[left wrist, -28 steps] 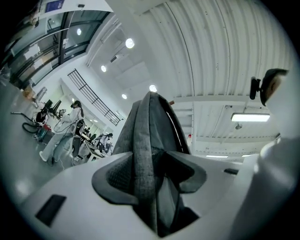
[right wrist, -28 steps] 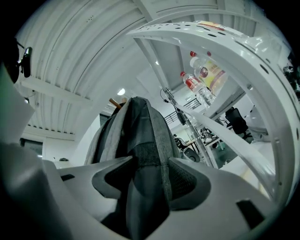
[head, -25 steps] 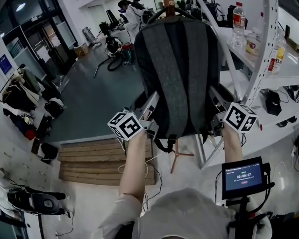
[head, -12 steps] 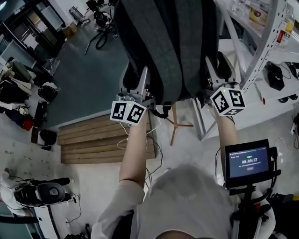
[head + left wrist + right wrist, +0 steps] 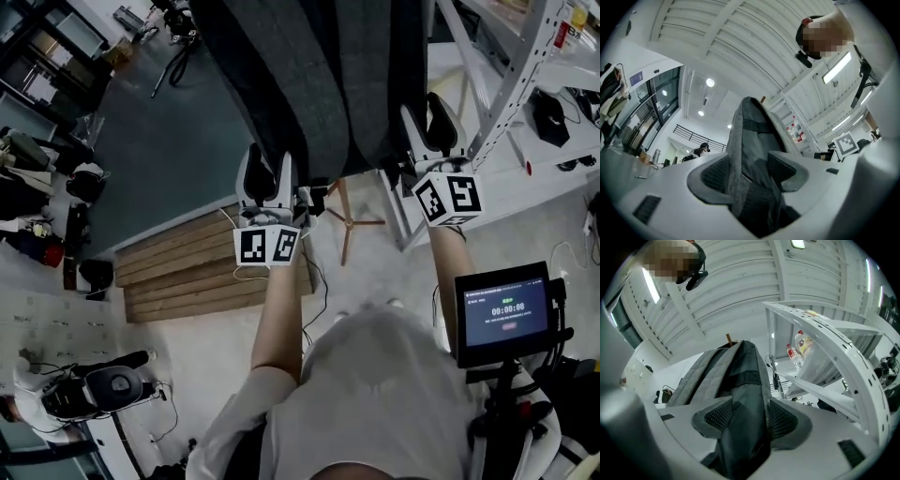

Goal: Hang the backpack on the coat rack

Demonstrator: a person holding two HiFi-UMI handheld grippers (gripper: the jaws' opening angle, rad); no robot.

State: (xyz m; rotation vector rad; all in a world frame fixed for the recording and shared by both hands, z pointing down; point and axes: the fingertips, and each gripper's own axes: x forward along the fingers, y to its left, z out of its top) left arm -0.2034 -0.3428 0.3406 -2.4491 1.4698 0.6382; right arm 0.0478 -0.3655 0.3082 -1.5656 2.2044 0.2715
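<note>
A dark grey backpack (image 5: 319, 84) hangs from the wooden coat rack, whose peg tip (image 5: 728, 339) shows above it and whose legs (image 5: 349, 220) stand on the floor below. My left gripper (image 5: 265, 159) is at the pack's lower left corner, jaws wide open. The pack's edge (image 5: 750, 140) runs up between them without being pinched. My right gripper (image 5: 427, 108) is at the lower right side, also open, with the pack's side (image 5: 740, 380) lying loosely between its pads (image 5: 782, 417). The pack's top is out of the head view.
A white perforated metal shelf frame (image 5: 511, 84) stands close on the right, with bottles (image 5: 801, 345) on it. A wooden pallet (image 5: 202, 272) lies on the floor to the left. A small screen on a stand (image 5: 507, 311) is at my right. Bags (image 5: 37, 187) lie far left.
Both grippers have sunk along the backpack's sides to its bottom corners and rolled. The left jaws have spread wider. The backpack stays hanging on the rack.
</note>
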